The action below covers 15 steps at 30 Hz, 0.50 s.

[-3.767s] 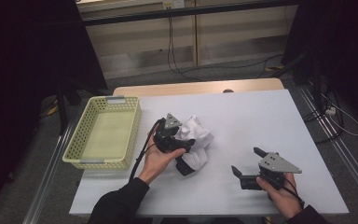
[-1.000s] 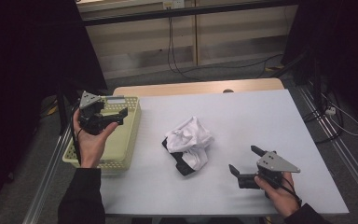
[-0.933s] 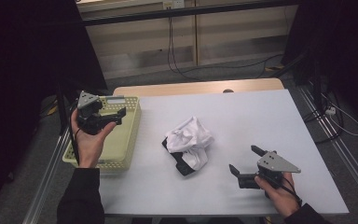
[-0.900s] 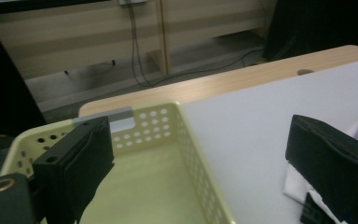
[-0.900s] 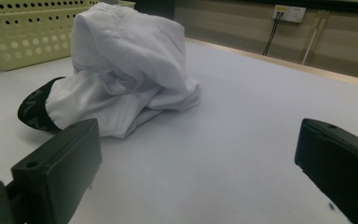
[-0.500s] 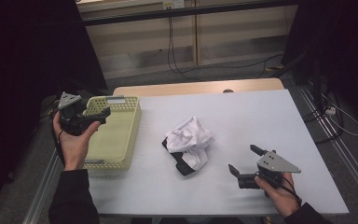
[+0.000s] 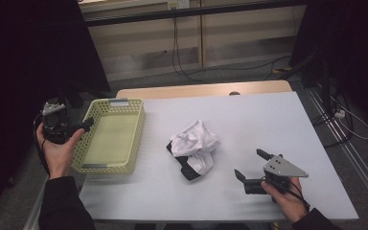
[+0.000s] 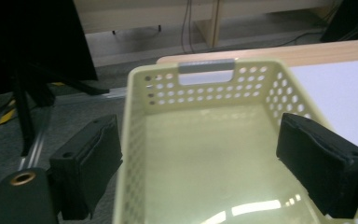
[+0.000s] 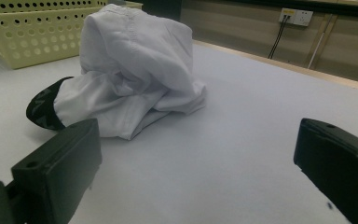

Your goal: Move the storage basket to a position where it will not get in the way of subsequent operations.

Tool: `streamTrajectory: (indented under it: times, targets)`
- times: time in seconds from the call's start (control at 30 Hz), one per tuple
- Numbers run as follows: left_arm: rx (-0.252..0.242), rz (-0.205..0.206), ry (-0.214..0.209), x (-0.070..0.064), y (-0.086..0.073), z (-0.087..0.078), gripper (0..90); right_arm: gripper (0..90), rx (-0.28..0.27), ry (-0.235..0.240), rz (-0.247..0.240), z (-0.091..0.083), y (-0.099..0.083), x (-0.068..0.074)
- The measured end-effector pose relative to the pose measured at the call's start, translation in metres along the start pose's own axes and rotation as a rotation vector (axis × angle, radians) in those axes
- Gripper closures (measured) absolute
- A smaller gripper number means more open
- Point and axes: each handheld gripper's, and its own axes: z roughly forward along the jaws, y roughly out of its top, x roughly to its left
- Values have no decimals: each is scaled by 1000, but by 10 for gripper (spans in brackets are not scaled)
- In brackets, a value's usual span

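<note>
White garment on bench, both grippers empty

White crumpled garment [image 7: 195, 143] with a dark patterned part at its near end lies mid-bench, on the white bench [image 7: 249, 120] top, right of the yellow perforated basket [image 7: 109, 164]. Basket sits at the bench's left edge, nothing in it, grey handle strip on far wall [image 8: 207, 66].

Left gripper [image 7: 74, 128] held up off the bench's left side, beside the basket's left wall, jaws pointing toward basket. In left gripper view, jaws wide apart, nothing between them, basket interior ahead.

Right gripper [image 7: 250, 164] rests low at the bench's near right, well apart from garment, jaws pointing left toward it. In right gripper view, jaws spread wide, holding nothing; garment [image 9: 135, 70] lies ahead, basket [image 9: 32, 28] behind it at upper left.
</note>
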Motion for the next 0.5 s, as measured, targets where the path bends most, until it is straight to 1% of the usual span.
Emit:
streamTrajectory:
  times: [0.07, 0.1, 0.13, 0.2, 0.23, 0.33, 0.4, 0.43, 0.5]
  targets:
    - [7, -10, -3, 7, -4, 0, 163, 4, 0, 1, -1, 0, 0, 0]
    - [14, -20, 4, 10, -6, 1, 182, 5, 0, 1, -1, 0, 0, 0]
    - [18, -21, 15, 14, -9, 1, 196, 5, 2, 0, 0, 0, 0, 0]
    - [15, -29, 21, 20, -15, 3, 238, 5, 5, 1, -2, 1, 0, 0]
    - [27, -38, 22, 22, -18, 5, 252, 5, 7, 2, -4, 1, 0, 0]
    - [63, -36, 47, 28, -23, 9, 267, 5, 11, 2, -3, 1, 0, 1]
    - [81, -32, 53, 31, -26, 11, 272, 5, 12, 4, -1, 1, 0, 1]
    - [100, -30, 57, 34, -28, 12, 280, 5, 13, 4, -2, 1, 0, 1]
    - [121, -40, 58, 37, -33, 16, 290, 5, 14, 4, -3, 1, 0, 1]
